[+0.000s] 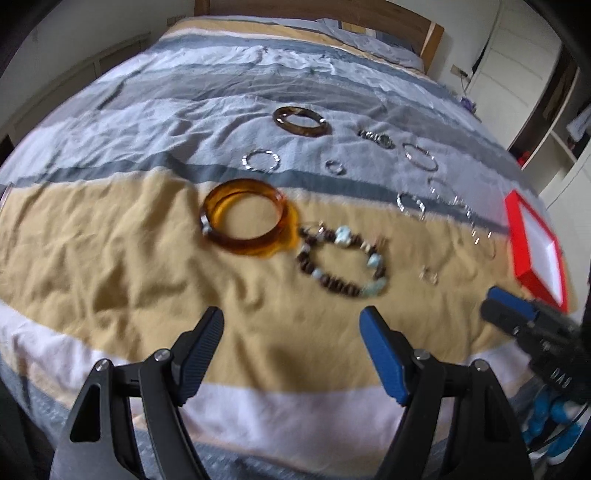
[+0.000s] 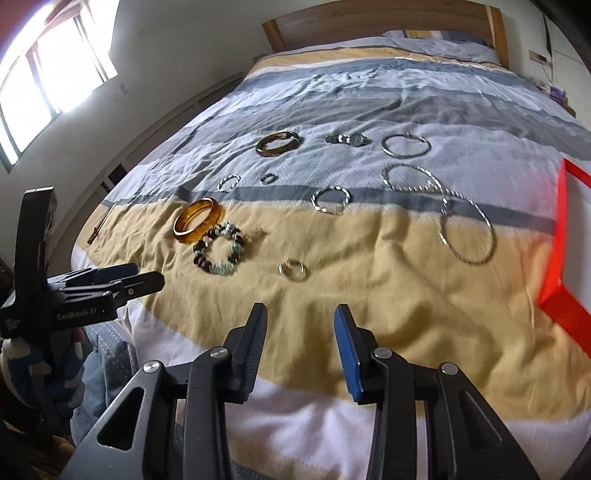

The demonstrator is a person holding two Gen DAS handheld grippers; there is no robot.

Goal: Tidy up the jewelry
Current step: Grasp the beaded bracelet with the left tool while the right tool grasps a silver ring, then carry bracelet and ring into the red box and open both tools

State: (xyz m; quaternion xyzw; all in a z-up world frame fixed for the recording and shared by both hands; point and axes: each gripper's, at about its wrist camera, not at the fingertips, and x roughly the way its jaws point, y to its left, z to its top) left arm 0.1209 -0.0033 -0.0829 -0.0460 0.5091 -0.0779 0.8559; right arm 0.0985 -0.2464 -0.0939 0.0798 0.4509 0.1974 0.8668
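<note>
Jewelry lies spread on a striped bedspread. An amber bangle lies next to a beaded bracelet. Farther back lie a dark brown bangle, a watch and several silver bangles and rings. A red box with a white lining sits at the right. My left gripper is open and empty above the bed's near edge. My right gripper is open and empty beside it.
A wooden headboard and pillow are at the far end. A window is at the left. A thin brown stick-like item lies near the bed's left edge. Shelves stand at the right.
</note>
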